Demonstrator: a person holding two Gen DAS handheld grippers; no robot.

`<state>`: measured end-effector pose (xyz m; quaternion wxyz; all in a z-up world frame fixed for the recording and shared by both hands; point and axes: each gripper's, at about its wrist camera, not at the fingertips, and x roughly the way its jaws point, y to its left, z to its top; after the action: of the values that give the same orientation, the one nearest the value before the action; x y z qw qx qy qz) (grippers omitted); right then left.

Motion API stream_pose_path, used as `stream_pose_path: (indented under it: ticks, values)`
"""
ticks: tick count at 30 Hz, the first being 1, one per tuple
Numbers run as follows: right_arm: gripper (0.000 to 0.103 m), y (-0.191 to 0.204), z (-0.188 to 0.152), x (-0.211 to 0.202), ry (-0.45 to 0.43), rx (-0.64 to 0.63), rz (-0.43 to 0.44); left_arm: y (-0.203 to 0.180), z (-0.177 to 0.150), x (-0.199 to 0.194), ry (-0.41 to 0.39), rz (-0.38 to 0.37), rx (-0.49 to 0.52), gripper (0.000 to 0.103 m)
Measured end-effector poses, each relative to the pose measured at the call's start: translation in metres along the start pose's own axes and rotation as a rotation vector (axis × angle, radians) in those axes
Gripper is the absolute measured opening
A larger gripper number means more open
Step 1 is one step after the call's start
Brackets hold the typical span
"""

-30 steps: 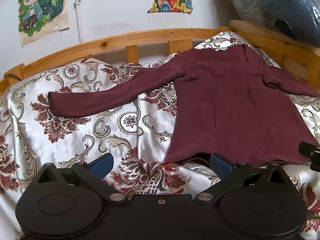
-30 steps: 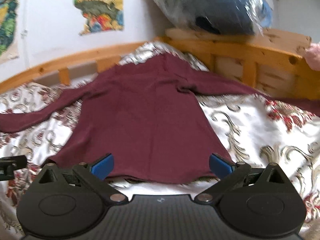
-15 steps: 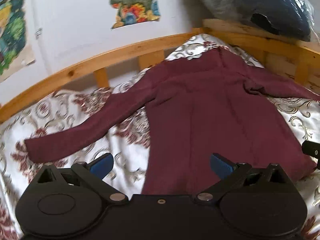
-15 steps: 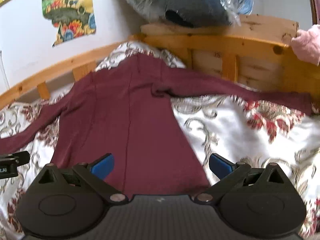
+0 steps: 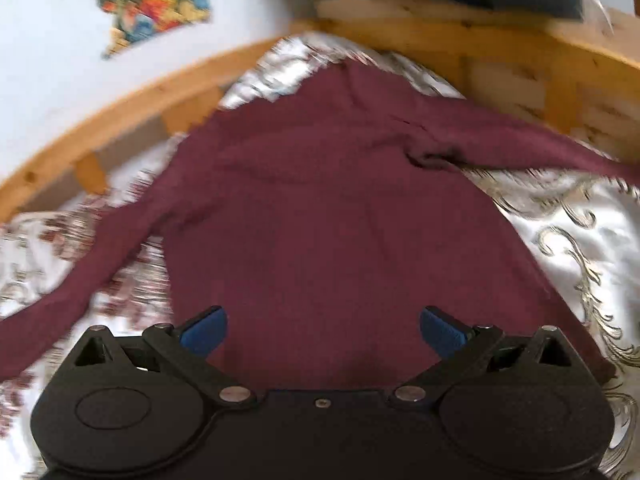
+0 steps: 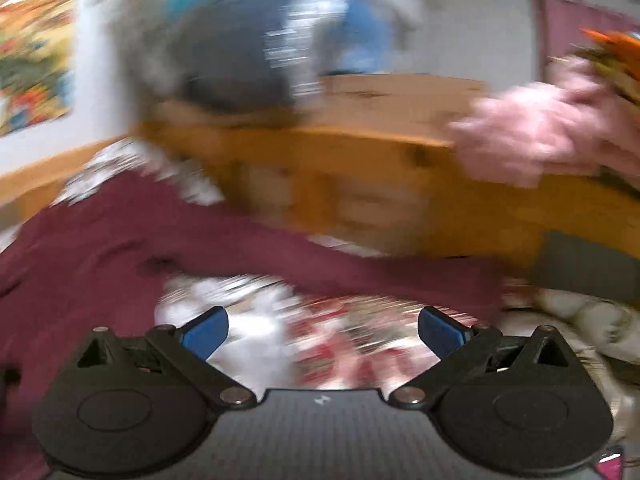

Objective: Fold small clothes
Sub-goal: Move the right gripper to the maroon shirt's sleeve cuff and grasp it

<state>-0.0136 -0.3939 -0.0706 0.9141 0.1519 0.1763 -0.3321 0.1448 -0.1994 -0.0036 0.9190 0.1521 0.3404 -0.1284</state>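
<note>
- The right wrist view is smeared throughout by motion blur; the bedspread pattern reads only as red and white streaks.
- The maroon top has its lower hem hidden behind the left gripper body.
- Its left sleeve is cut off at the frame edge.
- The pink item on the wooden bed frame is too blurred to identify.

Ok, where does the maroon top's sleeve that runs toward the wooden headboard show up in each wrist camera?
Left wrist view: the sleeve runs from the top's shoulder to the right edge, in the upper right, below the wooden headboard.
Right wrist view: the sleeve crosses the middle, blurred, above the open right gripper.
Shared landmark: the wooden headboard with the plastic-wrapped bundle on it.
</note>
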Motion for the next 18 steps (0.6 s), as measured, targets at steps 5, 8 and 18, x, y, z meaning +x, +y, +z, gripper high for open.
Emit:
stream_pose_path:
  ticks: [5,8,18]
  values:
    - [0.103,-0.042,0.006,0.039,0.021,0.180,-0.115,-0.027,-0.010,0.020,0.045,-0.059,0.024,0.102]
    - [0.103,-0.054,0.010,0.058,0.024,0.266,-0.154,-0.027,-0.021,0.017,0.036,-0.068,0.024,0.102]
    - [0.054,-0.054,0.008,0.099,0.055,0.294,-0.310,-0.001,-0.023,0.021,0.111,0.050,-0.019,0.102]
